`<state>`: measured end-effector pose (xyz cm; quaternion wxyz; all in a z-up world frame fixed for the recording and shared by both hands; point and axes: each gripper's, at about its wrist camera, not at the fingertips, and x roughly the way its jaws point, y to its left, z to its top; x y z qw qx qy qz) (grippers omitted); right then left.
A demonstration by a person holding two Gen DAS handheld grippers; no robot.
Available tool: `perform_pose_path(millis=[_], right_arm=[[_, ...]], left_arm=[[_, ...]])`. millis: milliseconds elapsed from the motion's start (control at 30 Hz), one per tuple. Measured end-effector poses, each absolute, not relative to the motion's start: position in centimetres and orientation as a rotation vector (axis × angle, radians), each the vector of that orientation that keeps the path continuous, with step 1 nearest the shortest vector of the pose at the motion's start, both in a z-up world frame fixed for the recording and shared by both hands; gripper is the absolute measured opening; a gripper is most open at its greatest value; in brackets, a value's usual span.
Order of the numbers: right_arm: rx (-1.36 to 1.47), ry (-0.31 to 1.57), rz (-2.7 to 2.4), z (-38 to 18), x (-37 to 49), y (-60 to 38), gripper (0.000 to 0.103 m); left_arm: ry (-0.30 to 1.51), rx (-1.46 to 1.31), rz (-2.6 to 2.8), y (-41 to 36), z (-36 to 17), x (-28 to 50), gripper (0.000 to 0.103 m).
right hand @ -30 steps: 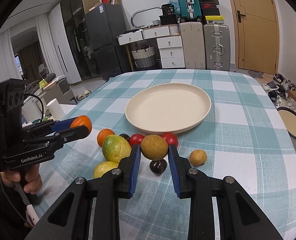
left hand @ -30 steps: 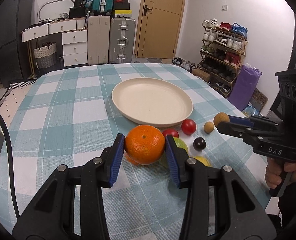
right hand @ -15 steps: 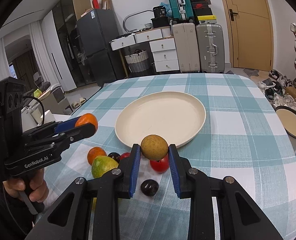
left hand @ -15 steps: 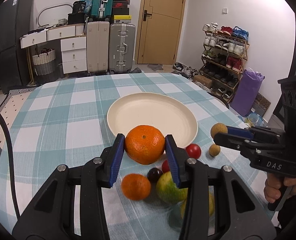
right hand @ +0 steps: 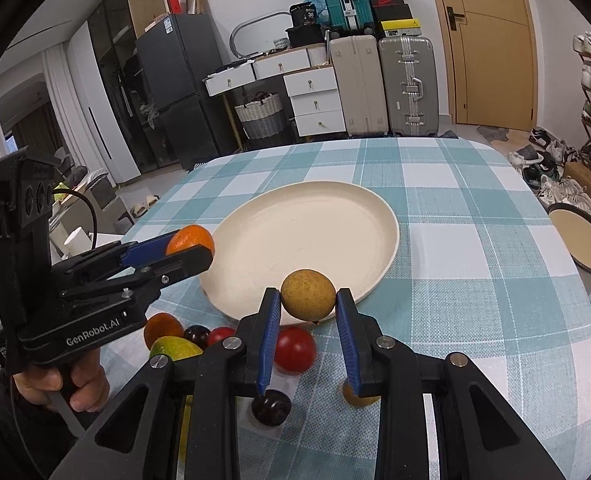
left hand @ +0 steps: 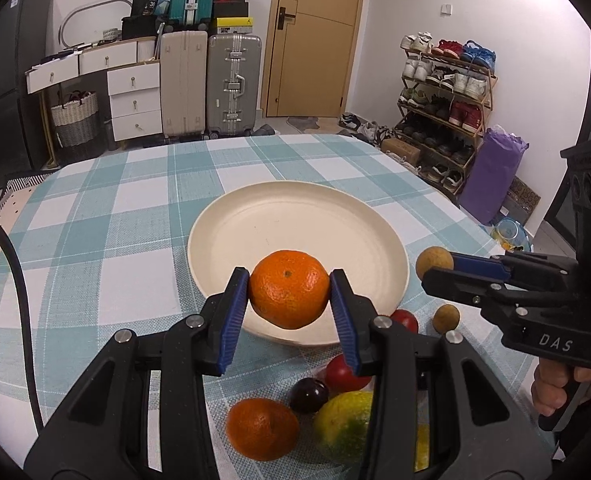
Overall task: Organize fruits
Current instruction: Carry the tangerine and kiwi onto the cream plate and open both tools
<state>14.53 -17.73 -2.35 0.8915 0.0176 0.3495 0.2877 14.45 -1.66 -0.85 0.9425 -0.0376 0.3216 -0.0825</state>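
Both tongs advanced to plate (left hand: 295, 216) rim — orange (left hand: 289, 289), brown fruit (right hand: 308, 294) clamped.

walls: white, plain | door (left hand: 313, 38): tan wood, shut, 12 o'clock | suitcases (left hand: 211, 84): beige and silver, upright, 11 o'clock | drawers (left hand: 133, 100): white, wicker basket (left hand: 73, 118) beside | shoe rack (left hand: 443, 108): full, 2 o'clock | fridge (right hand: 175, 92): dark, 10 o'clock | floor: light tile
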Motion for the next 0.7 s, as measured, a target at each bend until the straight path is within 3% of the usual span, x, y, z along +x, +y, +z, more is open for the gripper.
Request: perform_pose_path(millis=[700], right_arm=[[-0.011, 0.774, 0.560, -4.1, 16.9, -15.7, 0.031]], left_arm=[[0.714, -0.100, -0.130, -0.4, -3.2, 16.4, 0.038]])
